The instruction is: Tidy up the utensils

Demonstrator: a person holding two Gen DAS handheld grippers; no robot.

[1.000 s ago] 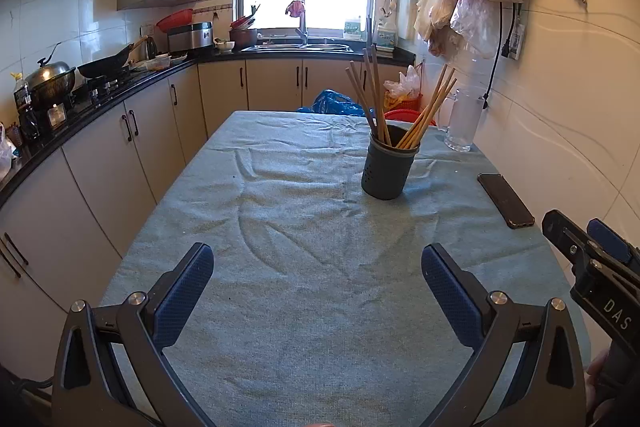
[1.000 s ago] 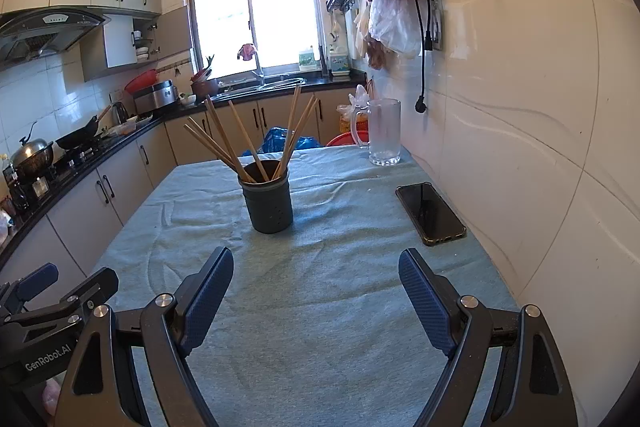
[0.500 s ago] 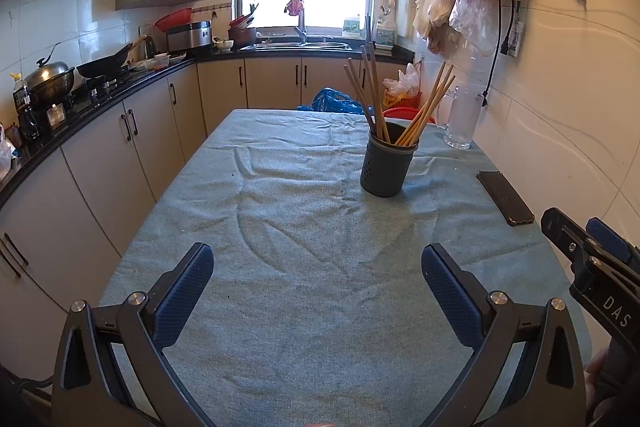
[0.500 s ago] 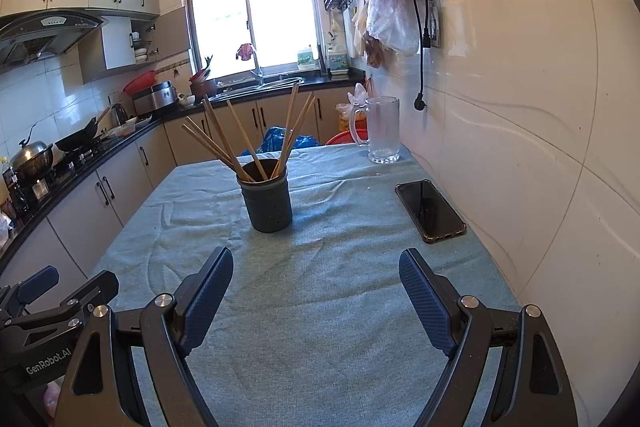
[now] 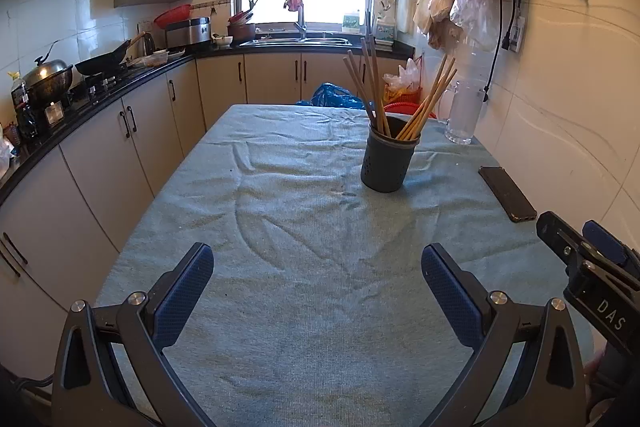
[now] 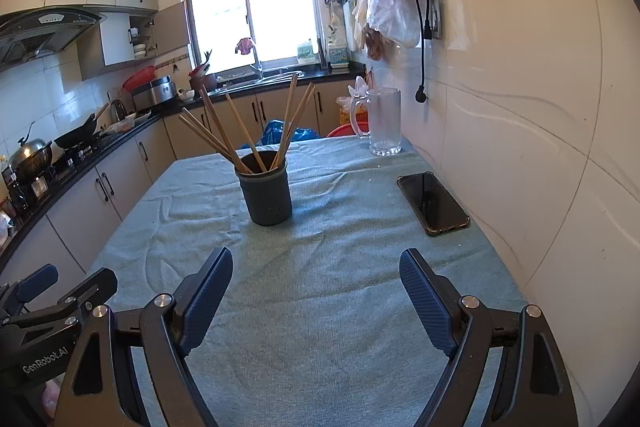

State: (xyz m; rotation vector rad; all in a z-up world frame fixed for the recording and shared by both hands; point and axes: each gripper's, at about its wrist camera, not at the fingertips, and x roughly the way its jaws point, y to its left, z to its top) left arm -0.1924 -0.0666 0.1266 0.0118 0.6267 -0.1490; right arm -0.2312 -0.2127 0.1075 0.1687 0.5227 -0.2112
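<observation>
A dark grey utensil holder [image 5: 386, 163] stands upright on the teal tablecloth, with several wooden chopsticks [image 5: 370, 87] sticking out of it. It also shows in the right wrist view [image 6: 266, 189], with the chopsticks [image 6: 240, 131] fanned out. My left gripper [image 5: 318, 281] is open and empty, held over the near part of the table, well short of the holder. My right gripper [image 6: 316, 285] is open and empty too, also short of the holder. Part of the right gripper [image 5: 592, 267] shows at the right edge of the left wrist view.
A black phone [image 6: 432, 203] lies on the cloth right of the holder, near the white wall. A clear glass mug [image 6: 384, 121] stands at the far right corner. Kitchen cabinets and a counter [image 5: 100, 131] run along the left. The table's cloth [image 5: 300, 227] is wrinkled.
Both grippers have drifted slightly; the holder sits a little higher and farther in both views. Nothing was taken hold of or let go.
</observation>
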